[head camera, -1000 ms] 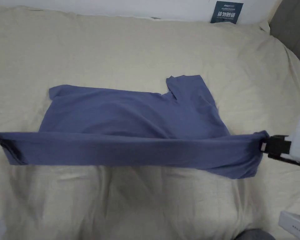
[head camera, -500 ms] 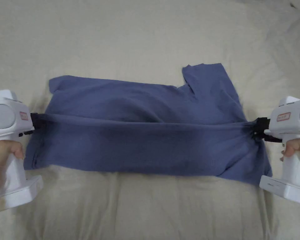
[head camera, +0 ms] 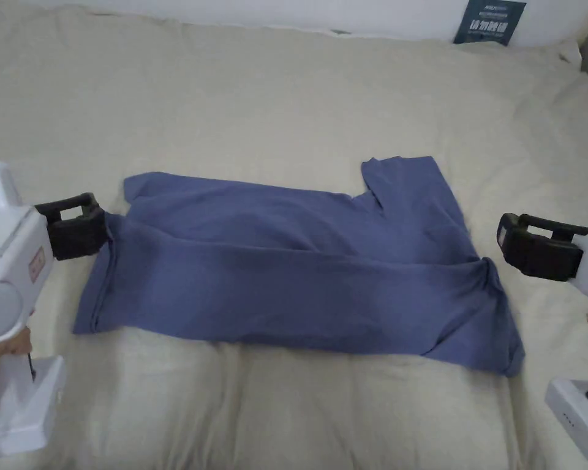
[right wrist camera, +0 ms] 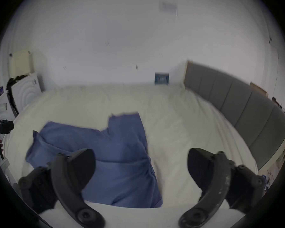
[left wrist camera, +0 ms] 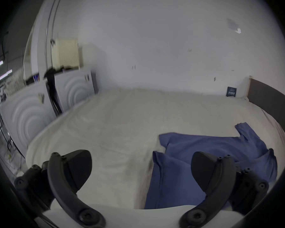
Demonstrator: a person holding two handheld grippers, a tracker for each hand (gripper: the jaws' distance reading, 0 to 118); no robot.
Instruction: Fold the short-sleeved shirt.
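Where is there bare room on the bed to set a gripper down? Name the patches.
Free: the wide strip of bedsheet between the blue shirt and the wall, and the strip nearer than the shirt's lower edge. Crowded: the shirt's two ends, where the open left gripper and right gripper sit.

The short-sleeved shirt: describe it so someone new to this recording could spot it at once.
A cream-covered bed takes up most of the head view. The short-sleeved shirt lies on its middle, between the open left tongs and the open right tongs. It is the one blue-purple cloth there, folded lengthwise, with one sleeve sticking out toward the wall.
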